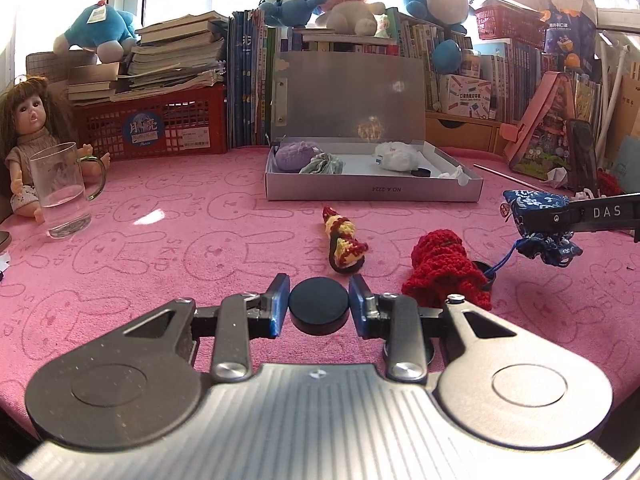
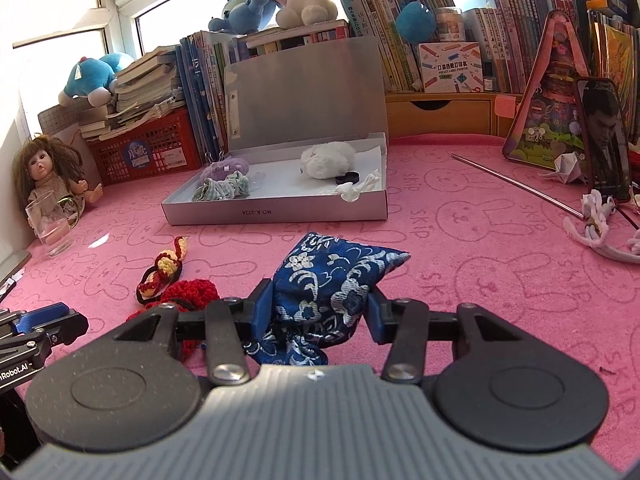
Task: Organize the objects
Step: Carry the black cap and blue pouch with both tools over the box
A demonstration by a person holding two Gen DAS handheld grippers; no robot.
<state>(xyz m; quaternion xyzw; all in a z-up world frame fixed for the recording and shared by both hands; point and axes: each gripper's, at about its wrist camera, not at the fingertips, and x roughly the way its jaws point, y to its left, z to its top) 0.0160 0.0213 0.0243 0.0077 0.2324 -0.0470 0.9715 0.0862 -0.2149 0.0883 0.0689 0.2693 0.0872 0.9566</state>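
My left gripper (image 1: 319, 306) is shut on a black round disc (image 1: 319, 305), low over the pink cloth. My right gripper (image 2: 320, 304) is shut on a blue floral pouch (image 2: 332, 280), held above the cloth; the pouch also shows at the right of the left wrist view (image 1: 536, 220). An open grey box (image 1: 374, 190) stands behind, also in the right wrist view (image 2: 280, 212). It holds a purple ball (image 1: 296, 156), a white fluffy ball (image 1: 396, 156), a green scrunchie (image 1: 322, 165) and another black disc (image 1: 422, 173). A red knitted piece (image 1: 444, 272) and a striped crochet band (image 1: 342, 240) lie on the cloth.
A glass mug (image 1: 64, 190) and a doll (image 1: 30, 140) stand at the far left. A red crate (image 1: 156, 126) with books, upright books and plush toys line the back. A metal rod (image 2: 516, 186), a phone (image 2: 604, 140) and white cords (image 2: 596, 220) lie at the right.
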